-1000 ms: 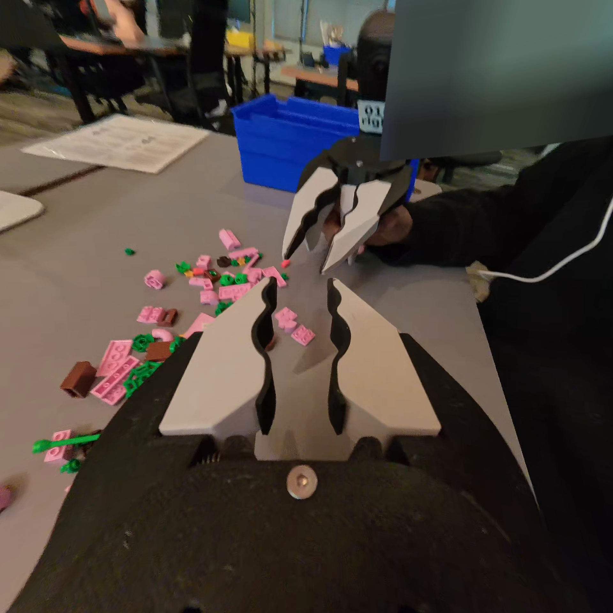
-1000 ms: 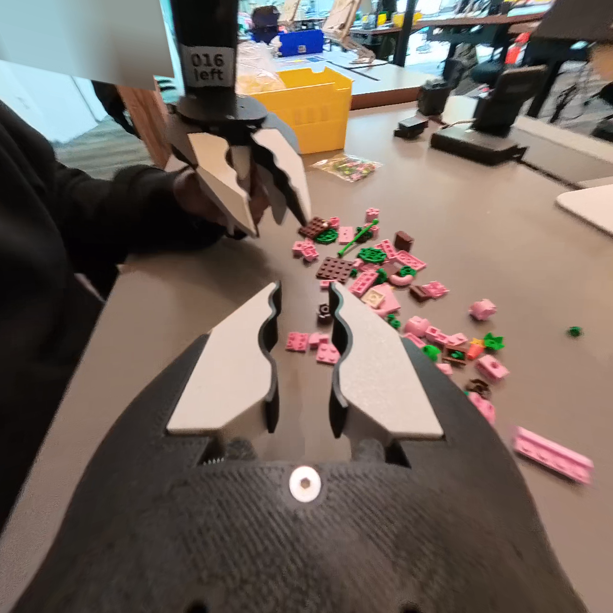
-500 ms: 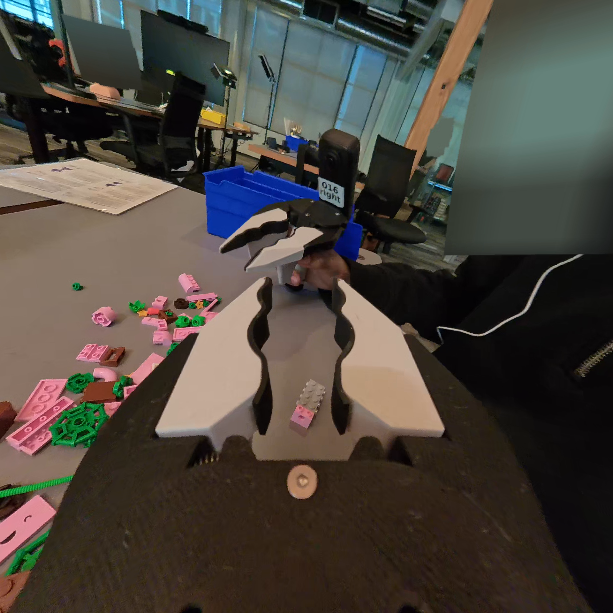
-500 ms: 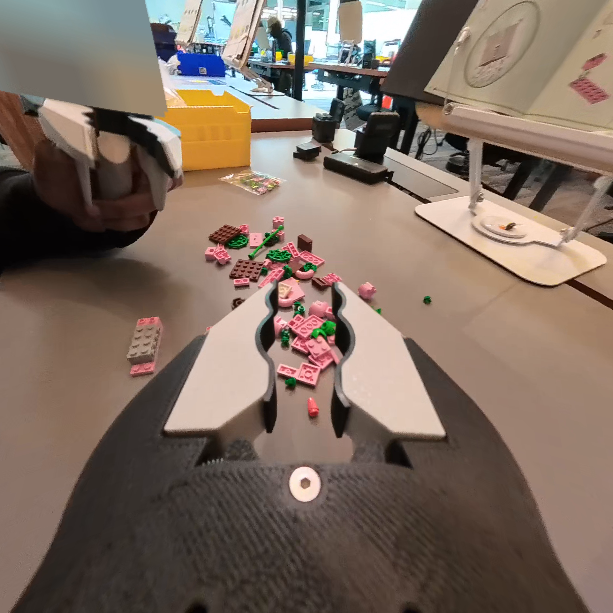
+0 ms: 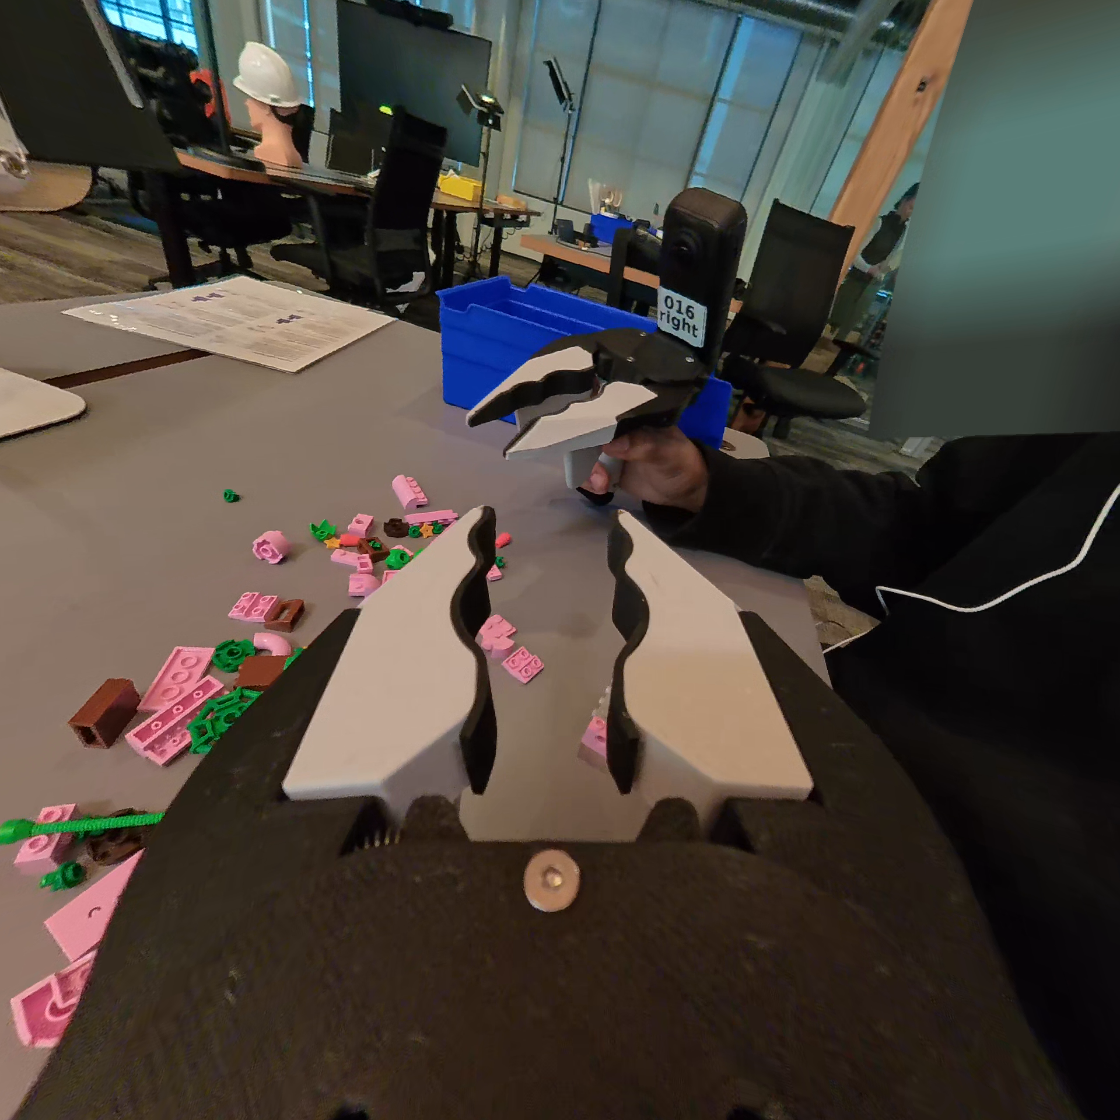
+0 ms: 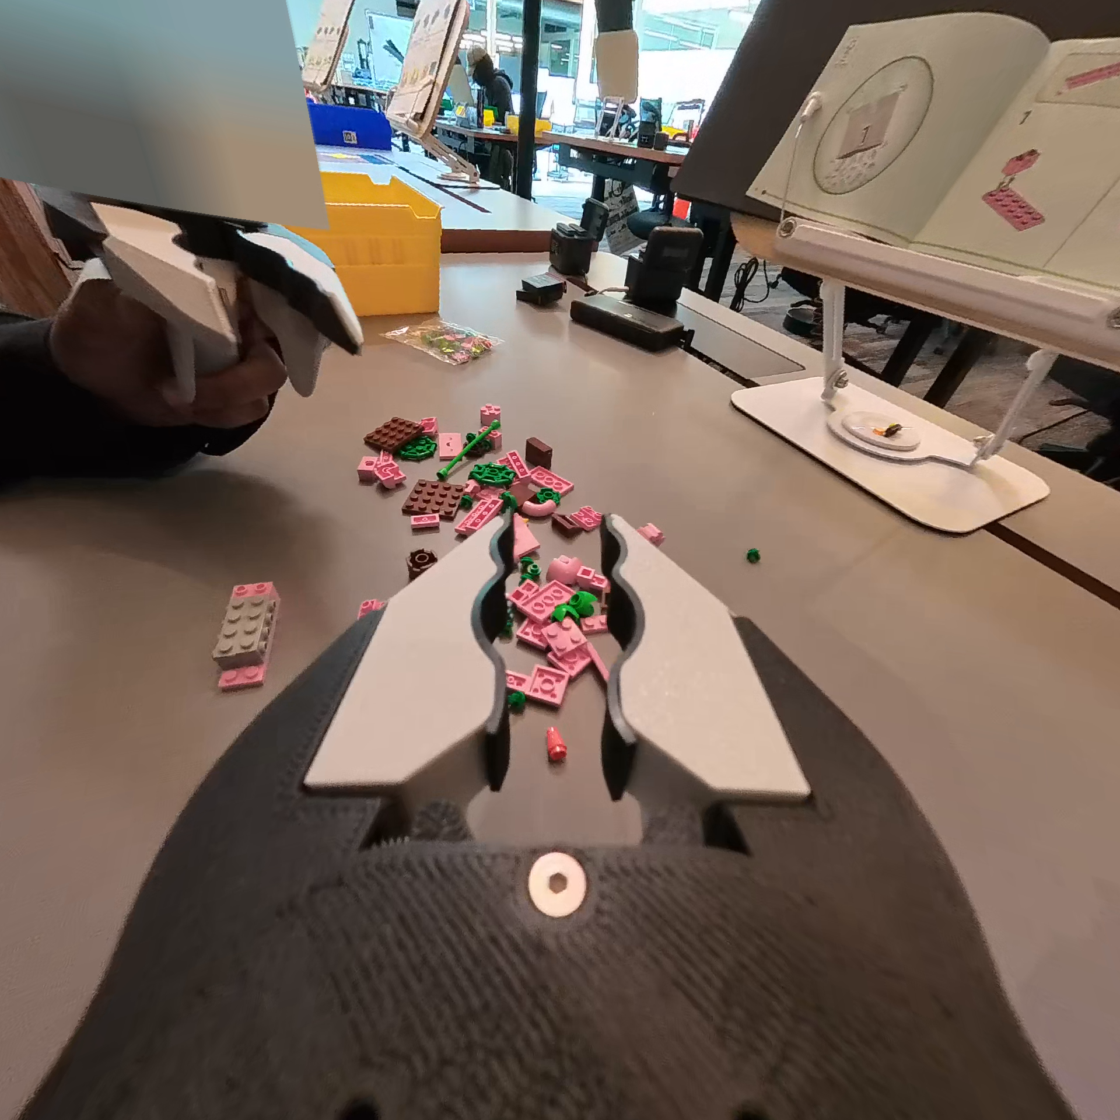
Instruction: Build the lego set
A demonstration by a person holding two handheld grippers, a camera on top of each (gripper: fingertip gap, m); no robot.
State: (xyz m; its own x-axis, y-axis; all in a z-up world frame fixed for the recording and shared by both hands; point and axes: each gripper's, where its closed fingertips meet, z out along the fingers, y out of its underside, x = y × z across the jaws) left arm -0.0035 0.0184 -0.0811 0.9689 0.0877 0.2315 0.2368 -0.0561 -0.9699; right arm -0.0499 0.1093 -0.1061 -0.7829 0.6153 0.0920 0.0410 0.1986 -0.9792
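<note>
Loose lego pieces (image 6: 515, 521) lie scattered on the grey table (image 6: 697, 460); a grey-and-pink stacked brick (image 6: 245, 630) sits apart, to the pile's left. Right gripper (image 6: 553, 533) hovers over the pile's near edge, fingers parted, holding nothing. Left gripper (image 5: 551, 527) likewise spread wide and empty above the pile's edge.

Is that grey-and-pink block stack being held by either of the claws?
No: the grey-and-pink stack lies on the table, apart from both the open right gripper and the raised left gripper.
</note>
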